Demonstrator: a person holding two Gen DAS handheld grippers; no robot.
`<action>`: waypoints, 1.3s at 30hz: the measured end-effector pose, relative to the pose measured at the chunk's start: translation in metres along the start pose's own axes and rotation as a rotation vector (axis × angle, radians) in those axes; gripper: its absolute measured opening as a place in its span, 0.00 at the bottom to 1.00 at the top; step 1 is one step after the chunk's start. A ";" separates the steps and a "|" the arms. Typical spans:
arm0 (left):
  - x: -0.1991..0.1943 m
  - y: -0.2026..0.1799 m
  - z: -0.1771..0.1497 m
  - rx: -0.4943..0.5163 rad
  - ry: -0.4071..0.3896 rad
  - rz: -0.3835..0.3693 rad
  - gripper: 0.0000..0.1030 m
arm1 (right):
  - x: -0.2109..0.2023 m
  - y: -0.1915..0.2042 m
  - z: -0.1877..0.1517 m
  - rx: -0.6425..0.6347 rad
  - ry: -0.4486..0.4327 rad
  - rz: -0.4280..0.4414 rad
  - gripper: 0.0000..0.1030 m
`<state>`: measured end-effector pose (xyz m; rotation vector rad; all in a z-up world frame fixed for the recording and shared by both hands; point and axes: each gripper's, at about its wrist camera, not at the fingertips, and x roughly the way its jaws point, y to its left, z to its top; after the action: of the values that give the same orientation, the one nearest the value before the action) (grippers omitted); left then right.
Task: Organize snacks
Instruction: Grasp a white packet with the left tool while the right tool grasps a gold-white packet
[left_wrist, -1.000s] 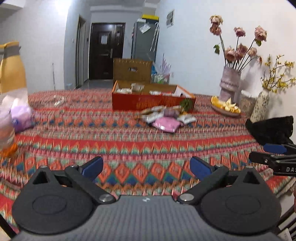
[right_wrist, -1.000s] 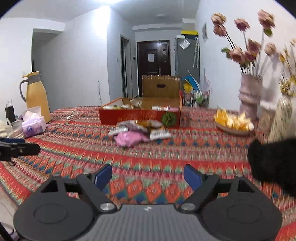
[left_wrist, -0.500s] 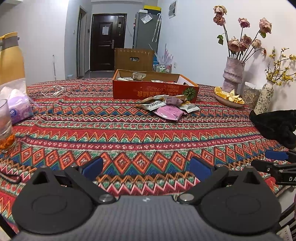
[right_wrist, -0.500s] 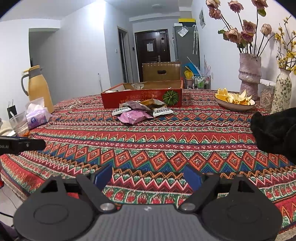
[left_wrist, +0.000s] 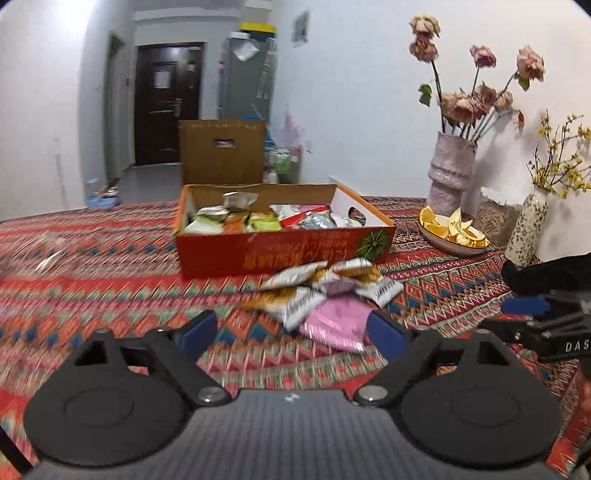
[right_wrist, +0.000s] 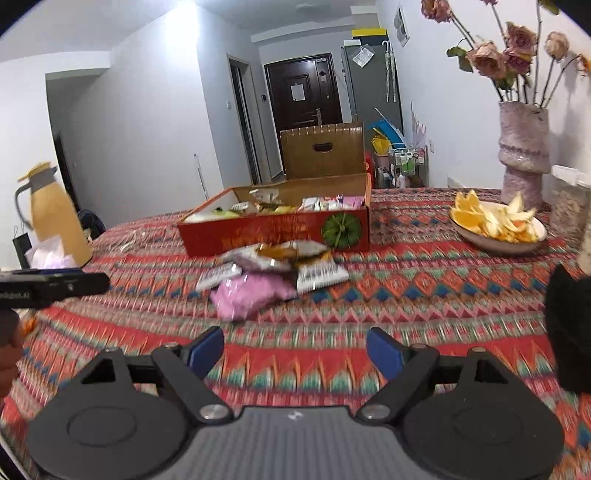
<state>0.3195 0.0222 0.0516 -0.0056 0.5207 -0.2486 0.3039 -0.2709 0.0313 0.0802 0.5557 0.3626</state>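
Both tools hang low over the near edge of the counter (left_wrist: 92, 258), which is draped in a red patterned cloth. The left tool (left_wrist: 288, 332) has its blue-padded jaws apart but closing, with nothing pinched between them; the pink packet (left_wrist: 332, 325) lies on the cloth just beyond its right pad. The right tool (right_wrist: 295, 350) holds its jaws wide and empty over bare cloth. The snacks sit in two places: a loose heap of snack packets (right_wrist: 280, 266) (white, orange and pink wrappers overlapping one another) rests on the cloth right in front of the red cardboard box (left_wrist: 280, 251), and the box itself already holds a jumble of wrapped packets. From the right tool's camera the left tool shows as a dark bar at the left edge, and the heap lies between the two. Off to the right, near the wall, a shallow plate of orange peel (right_wrist: 498, 225) stands beside a tall pinkish vase of dried roses (right_wrist: 522, 147), with a smaller speckled vase (left_wrist: 526, 229) close by. A yellow thermos jug (right_wrist: 55, 214) stands at the far left of the counter. A black cloth bundle (right_wrist: 569, 325) lies at the right edge.
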 end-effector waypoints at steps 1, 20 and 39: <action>0.017 0.005 0.009 0.025 0.013 -0.022 0.84 | 0.011 0.000 0.010 -0.016 -0.004 0.002 0.82; 0.211 0.055 0.029 0.028 0.188 -0.295 0.45 | 0.221 0.008 0.064 -0.130 0.109 -0.131 0.65; 0.132 0.047 0.058 0.015 0.065 -0.199 0.39 | 0.169 -0.013 0.041 -0.107 0.084 -0.192 0.54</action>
<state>0.4692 0.0329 0.0340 -0.0350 0.5835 -0.4481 0.4624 -0.2215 -0.0206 -0.0912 0.6204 0.2087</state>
